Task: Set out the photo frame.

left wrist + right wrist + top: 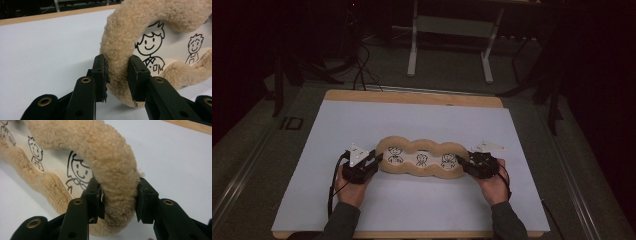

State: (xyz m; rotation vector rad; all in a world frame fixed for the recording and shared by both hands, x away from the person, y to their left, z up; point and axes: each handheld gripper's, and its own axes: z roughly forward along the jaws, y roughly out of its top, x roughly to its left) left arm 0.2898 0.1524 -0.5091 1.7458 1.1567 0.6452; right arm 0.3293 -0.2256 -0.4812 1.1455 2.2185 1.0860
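Cushion: a long tan fleece cushion (pixel 421 159) with 3 lobes lies across the middle of the white mat (pixel 412 125), its ends at 9 and 3 o'clock.
Pictures: 3 cartoon figures (pixel 421 160) are drawn in a row on its pale inner panel.
Left gripper (pixel 373 162): at the 9 o'clock end, clamped on the fleece rim, pads pressing in from both sides.
Right gripper (pixel 462 161): at the 3 o'clock end, clamped on the rim there.
Table (pixel 412 97): its wooden edge shows at 12 o'clock beyond the mat.
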